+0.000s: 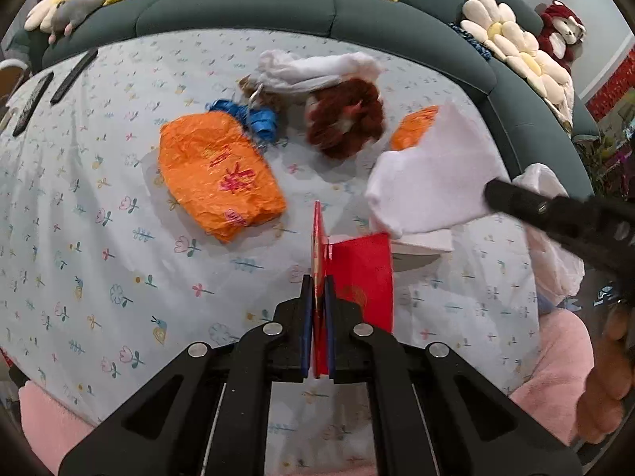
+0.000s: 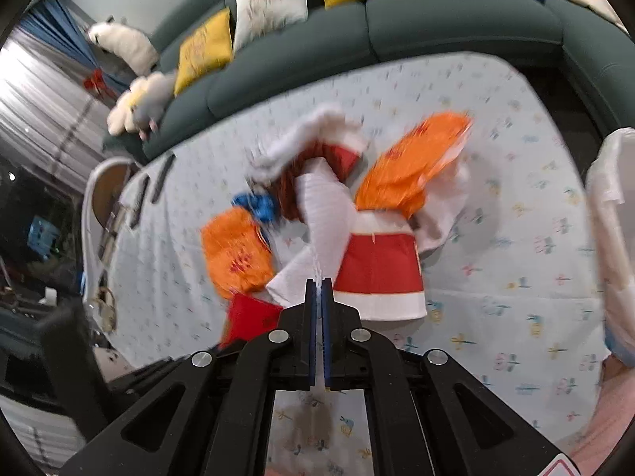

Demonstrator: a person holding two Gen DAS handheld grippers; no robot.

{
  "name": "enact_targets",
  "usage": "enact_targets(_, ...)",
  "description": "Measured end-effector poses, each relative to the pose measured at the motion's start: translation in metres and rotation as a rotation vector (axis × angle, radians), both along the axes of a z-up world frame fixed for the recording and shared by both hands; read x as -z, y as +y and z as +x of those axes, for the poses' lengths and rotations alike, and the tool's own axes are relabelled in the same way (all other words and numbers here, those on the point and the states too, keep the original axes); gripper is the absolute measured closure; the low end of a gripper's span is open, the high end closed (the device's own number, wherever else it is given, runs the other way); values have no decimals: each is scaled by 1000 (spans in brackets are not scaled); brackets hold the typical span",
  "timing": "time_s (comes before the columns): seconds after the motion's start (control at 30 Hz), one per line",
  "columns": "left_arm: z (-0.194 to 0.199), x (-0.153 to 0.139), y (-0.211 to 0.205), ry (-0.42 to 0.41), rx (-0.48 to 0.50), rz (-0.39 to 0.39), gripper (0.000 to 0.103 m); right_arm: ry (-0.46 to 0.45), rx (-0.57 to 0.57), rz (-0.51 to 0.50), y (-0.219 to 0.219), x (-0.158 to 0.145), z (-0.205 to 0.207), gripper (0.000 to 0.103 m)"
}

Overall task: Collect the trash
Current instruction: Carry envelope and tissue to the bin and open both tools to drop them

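Crinkled glossy orange plastic bag [image 1: 220, 174] on matt printed cloth [image 1: 99, 238].

Both cameras sit just behind their own gripper fingers and look forward and down across the floral-print table cloth [image 1: 99, 206] toward the dark green sofa [image 1: 246, 4] beyond it. The left wrist view is sharp and close to the cloth, facing the sofa almost squarely. The right wrist view is blurred and angled leftward, taking in the window side of the room. Both views share the large orange bag [image 1: 218, 174] [image 2: 236, 250], the cloth and the sofa cushions.
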State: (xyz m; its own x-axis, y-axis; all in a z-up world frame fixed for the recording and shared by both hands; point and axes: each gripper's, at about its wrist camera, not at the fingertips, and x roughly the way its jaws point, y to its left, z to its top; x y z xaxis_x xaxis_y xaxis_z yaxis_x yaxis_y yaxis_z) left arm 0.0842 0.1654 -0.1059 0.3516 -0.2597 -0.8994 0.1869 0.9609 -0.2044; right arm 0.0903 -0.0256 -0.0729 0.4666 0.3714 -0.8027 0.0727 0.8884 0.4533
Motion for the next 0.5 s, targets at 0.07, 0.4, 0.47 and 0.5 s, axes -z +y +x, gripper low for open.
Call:
enact_targets(0.07, -5, -10, -8, -20, 8, 3, 99, -40, 17, 12, -10, -15, -8, 100)
enact_targets(0.4, -18, -75, -61, -153, 81, -25, 99, -202, 117, 15, -71, -79, -53, 100)
enact_targets(0.47, -21, -88, -77, -174, 108, -43, 99, -225, 154, 14, -88, -89, -64, 100)
enact_targets(0.5, -22, -92, -85, -181, 120, -49, 99, -232, 169, 15, -95, -92, -68, 100)
